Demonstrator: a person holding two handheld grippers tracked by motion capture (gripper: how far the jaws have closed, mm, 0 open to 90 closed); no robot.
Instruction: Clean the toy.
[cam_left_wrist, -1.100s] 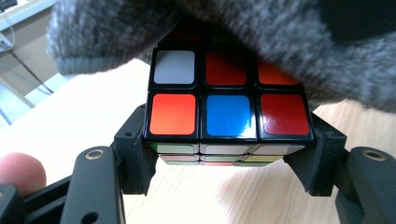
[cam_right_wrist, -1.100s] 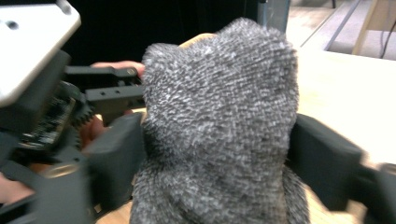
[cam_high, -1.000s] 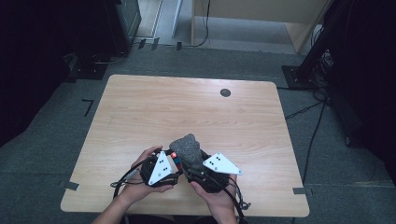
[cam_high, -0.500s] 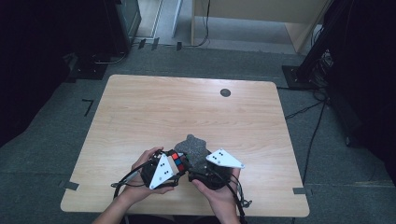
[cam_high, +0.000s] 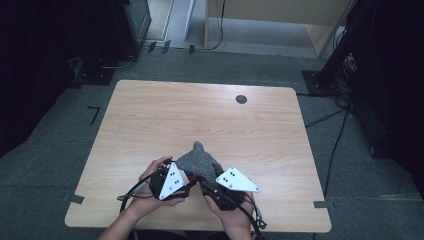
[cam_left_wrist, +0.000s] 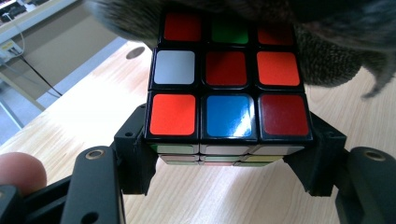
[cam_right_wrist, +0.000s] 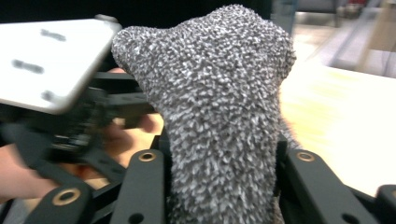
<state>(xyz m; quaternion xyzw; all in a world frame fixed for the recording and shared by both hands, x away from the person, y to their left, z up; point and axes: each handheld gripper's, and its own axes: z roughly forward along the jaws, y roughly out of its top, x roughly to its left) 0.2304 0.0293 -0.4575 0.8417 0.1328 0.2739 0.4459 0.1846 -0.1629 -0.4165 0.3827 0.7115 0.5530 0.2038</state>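
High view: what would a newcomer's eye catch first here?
The grey knitted cloth bunched near the table's front edge, between two hand-held grippers. The left gripper is clamped on a scrambled cube with the cloth draped over its top. The right gripper, whose jaws have just been closing, squeezes the cloth.

Cloth (cam_high: 200, 162) draped over cube (cam_left_wrist: 226, 79), above table (cam_high: 150, 115).
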